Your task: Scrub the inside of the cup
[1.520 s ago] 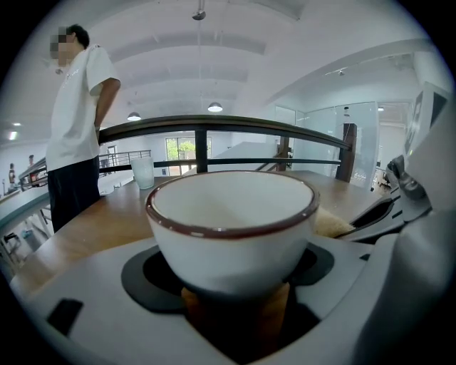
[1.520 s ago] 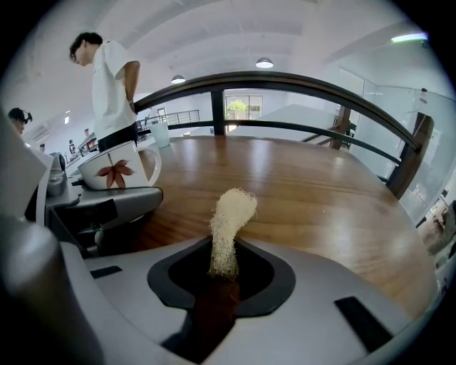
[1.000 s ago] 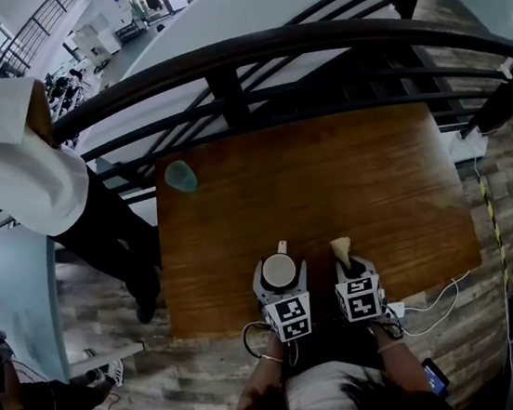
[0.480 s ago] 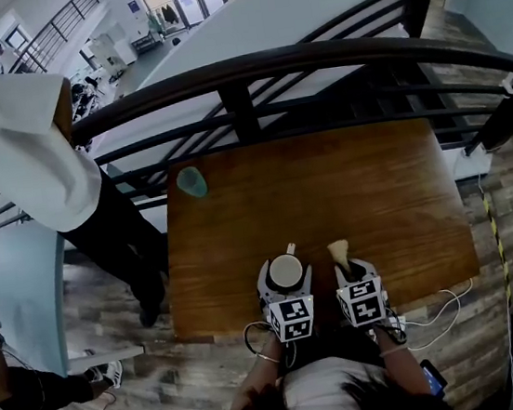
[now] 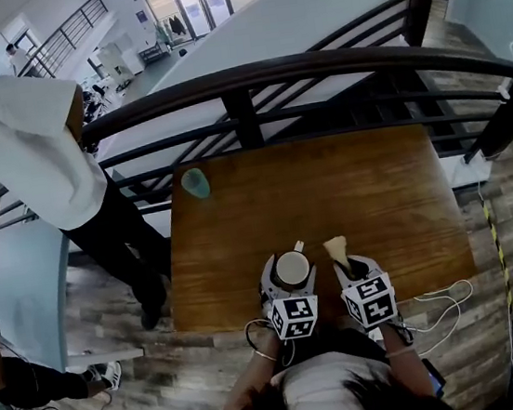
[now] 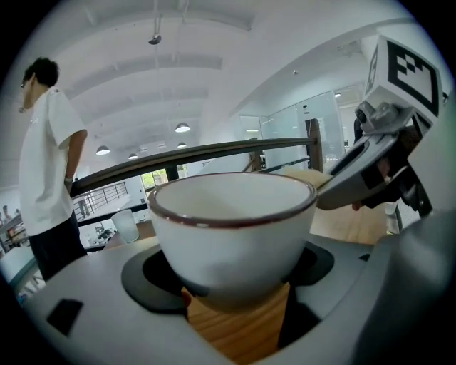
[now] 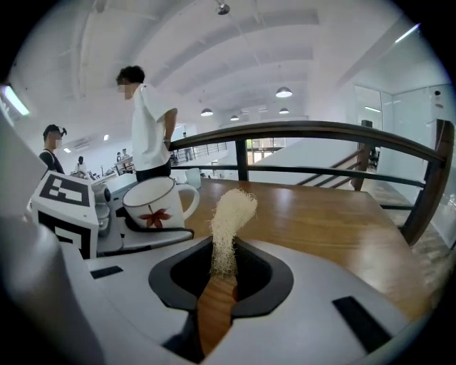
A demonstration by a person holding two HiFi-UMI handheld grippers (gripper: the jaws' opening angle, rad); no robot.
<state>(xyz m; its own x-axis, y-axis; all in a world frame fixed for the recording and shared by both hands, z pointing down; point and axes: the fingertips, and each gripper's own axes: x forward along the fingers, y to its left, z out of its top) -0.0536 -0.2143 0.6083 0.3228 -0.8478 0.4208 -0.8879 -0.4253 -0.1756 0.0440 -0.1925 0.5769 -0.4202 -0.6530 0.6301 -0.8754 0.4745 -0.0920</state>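
Wood-grained table (image 5: 330, 190) lies under a glossy round cup (image 5: 292, 268) and fibrous scrubber (image 5: 336, 249).

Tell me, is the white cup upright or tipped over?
Upright. Held in the left gripper, the cup has its dark rim on top; the head view looks down into its open mouth.

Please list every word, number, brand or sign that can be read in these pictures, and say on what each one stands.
No readable text anywhere in these pictures.
Marker cubes: black-and-white square patterns only, no letters.
Cup: a red leaf picture, no words.
Bystander's white shirt: small dark print, too small to read.
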